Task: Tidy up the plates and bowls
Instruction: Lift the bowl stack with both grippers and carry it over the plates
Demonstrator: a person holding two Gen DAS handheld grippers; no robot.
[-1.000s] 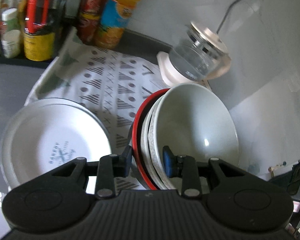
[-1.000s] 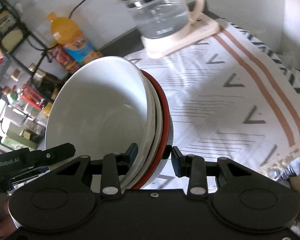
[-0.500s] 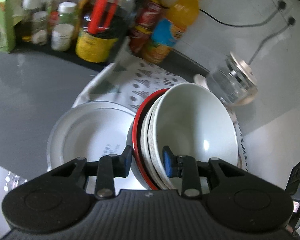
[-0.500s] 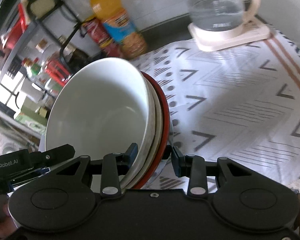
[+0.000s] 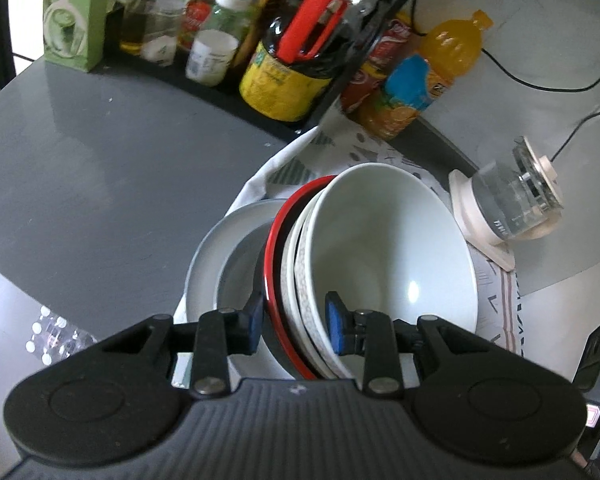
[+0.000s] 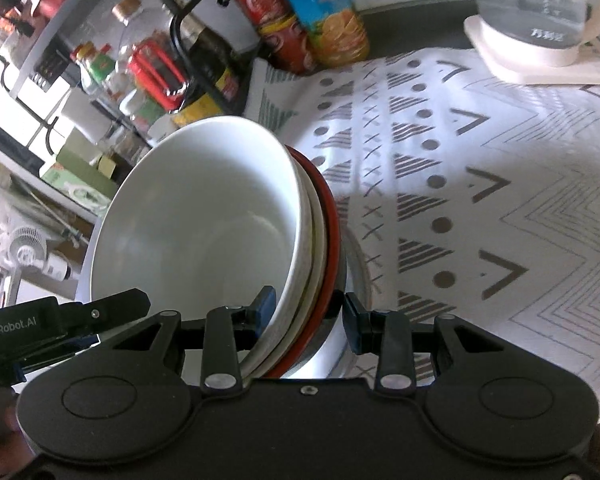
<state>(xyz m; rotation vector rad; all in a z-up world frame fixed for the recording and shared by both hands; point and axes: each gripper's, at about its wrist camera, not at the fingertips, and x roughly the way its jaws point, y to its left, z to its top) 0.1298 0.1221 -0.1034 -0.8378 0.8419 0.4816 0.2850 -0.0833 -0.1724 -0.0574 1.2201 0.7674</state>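
bowl stack carried across and now over the plates

the nested bowl stack (image 5: 372, 264), a white bowl inside a patterned one inside a red-rimmed one, hangs tilted between both grippers. the left gripper (image 5: 296, 322) is clamped on the rims at one side and the right gripper (image 6: 306, 316) is clamped on them at the other, both grips unchanged from a second ago. what has changed is the place: the stack has travelled sideways off the open patterned cloth (image 6: 480, 200), and the white plates (image 5: 216, 256), which lay well to its side before, now sit directly beneath it at the cloth's edge on the grey counter (image 5: 100, 184). the glass kettle (image 5: 516, 204) has dropped away to the far side. judging by this, the next step is probably setting the bowls down onto the plates.
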